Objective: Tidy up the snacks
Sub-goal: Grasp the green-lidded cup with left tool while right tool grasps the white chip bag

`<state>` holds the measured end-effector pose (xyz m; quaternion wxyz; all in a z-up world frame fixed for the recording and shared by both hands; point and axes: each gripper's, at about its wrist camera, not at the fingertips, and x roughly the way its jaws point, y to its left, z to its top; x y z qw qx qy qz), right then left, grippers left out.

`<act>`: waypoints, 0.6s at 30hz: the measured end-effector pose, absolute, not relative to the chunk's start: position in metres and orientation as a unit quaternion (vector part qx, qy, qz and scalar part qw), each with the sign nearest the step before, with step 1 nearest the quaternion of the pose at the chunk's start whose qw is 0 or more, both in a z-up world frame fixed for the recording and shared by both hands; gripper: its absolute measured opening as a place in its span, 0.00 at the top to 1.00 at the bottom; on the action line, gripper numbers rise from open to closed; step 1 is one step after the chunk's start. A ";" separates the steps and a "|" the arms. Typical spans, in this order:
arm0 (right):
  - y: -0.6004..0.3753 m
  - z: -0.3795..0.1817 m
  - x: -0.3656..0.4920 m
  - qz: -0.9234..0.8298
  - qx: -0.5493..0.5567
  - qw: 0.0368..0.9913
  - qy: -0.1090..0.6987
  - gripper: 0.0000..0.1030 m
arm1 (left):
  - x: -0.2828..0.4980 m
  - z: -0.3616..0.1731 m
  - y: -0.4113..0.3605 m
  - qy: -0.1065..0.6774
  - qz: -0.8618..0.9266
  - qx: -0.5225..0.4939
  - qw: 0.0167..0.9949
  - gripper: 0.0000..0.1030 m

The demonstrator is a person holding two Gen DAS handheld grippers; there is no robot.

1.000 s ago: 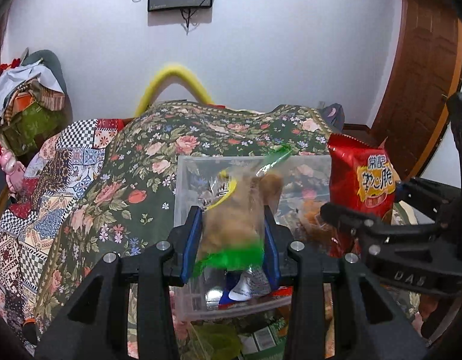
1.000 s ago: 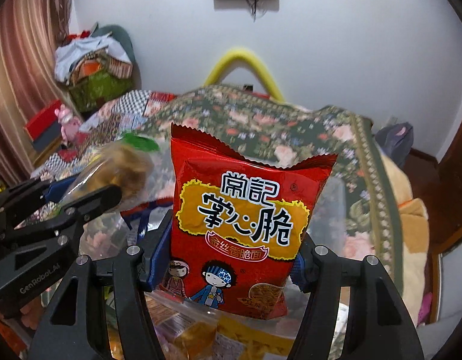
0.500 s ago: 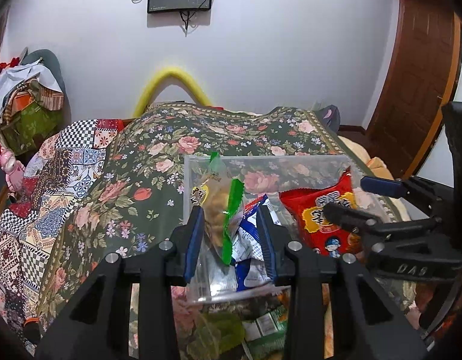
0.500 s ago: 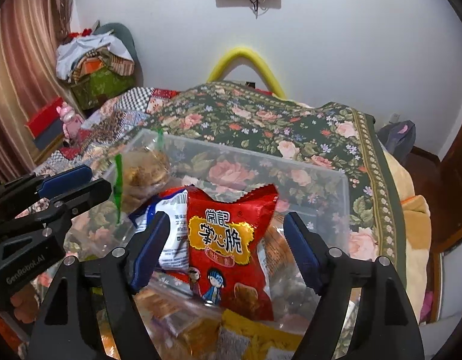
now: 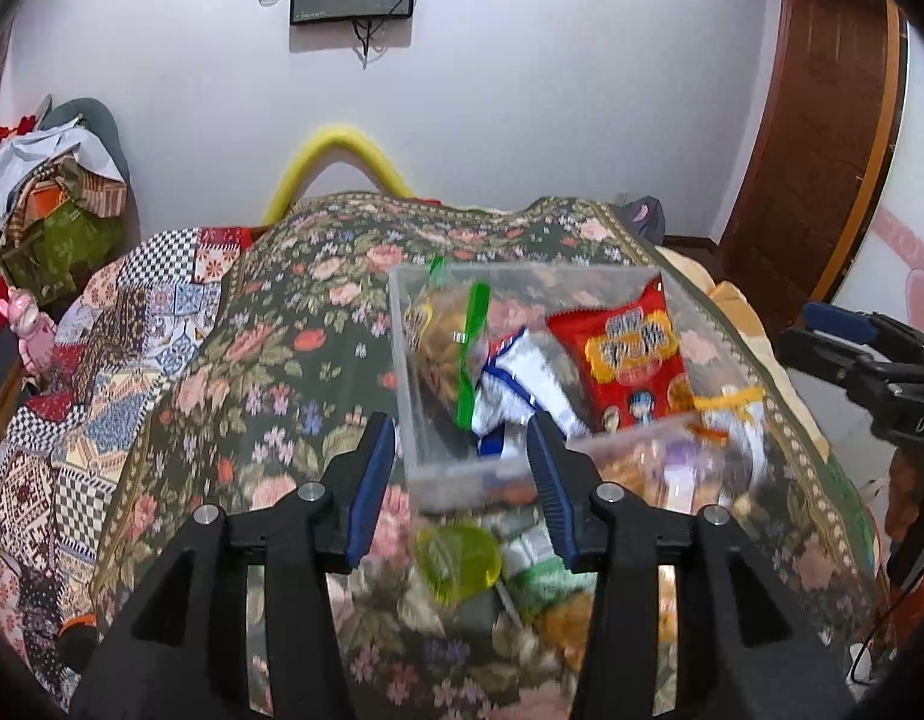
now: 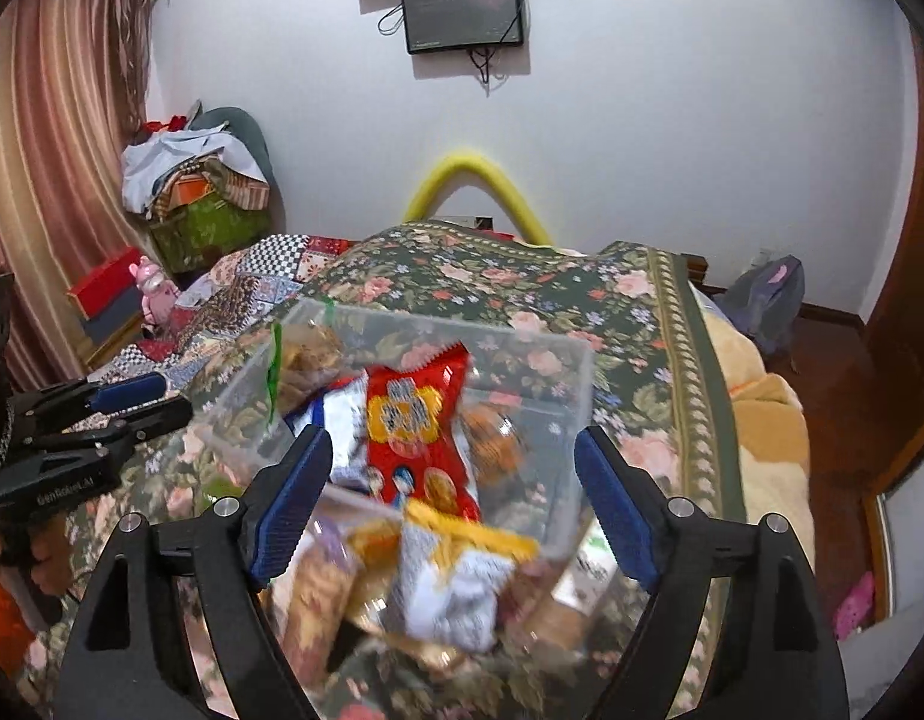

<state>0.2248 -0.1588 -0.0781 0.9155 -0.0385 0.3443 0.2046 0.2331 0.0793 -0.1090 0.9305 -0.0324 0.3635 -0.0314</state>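
Observation:
A clear plastic bin (image 5: pixel 405 384) (image 6: pixel 546 348) sits on the floral bedspread. Inside lie a red snack bag (image 5: pixel 627 360) (image 6: pixel 417 420), a clear green-edged bag of brown snacks (image 5: pixel 441 330) (image 6: pixel 300 360) and a blue-and-white packet (image 5: pixel 522 384) (image 6: pixel 342 420). My left gripper (image 5: pixel 462 474) is open and empty, just in front of the bin's near wall. My right gripper (image 6: pixel 453 492) is open wide and empty, above the bin's near edge. More snacks lie in front of the bin: a yellow-topped white packet (image 6: pixel 456 576) and a round green pack (image 5: pixel 459 561).
The bed's floral cover (image 5: pixel 294 360) spreads left and behind the bin, with a patchwork quilt (image 5: pixel 102 360) further left. A yellow foam arch (image 5: pixel 342 150) stands at the bed's far end. A wooden door (image 5: pixel 816 150) is on the right.
Both grippers opened and let go: the red bag and the green-edged bag now lie in the bin. Both grippers have pulled back and up from the bin.

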 end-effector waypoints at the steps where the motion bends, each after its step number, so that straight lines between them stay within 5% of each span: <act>1: -0.161 -0.080 0.223 0.201 -0.041 0.916 0.345 0.21 | 0.230 -0.113 0.080 0.367 -0.031 -0.032 0.929 0.56; 18: -0.174 -0.141 0.209 0.191 -0.019 0.891 0.412 0.20 | 0.231 -0.193 0.075 0.455 -0.038 -0.052 0.888 0.56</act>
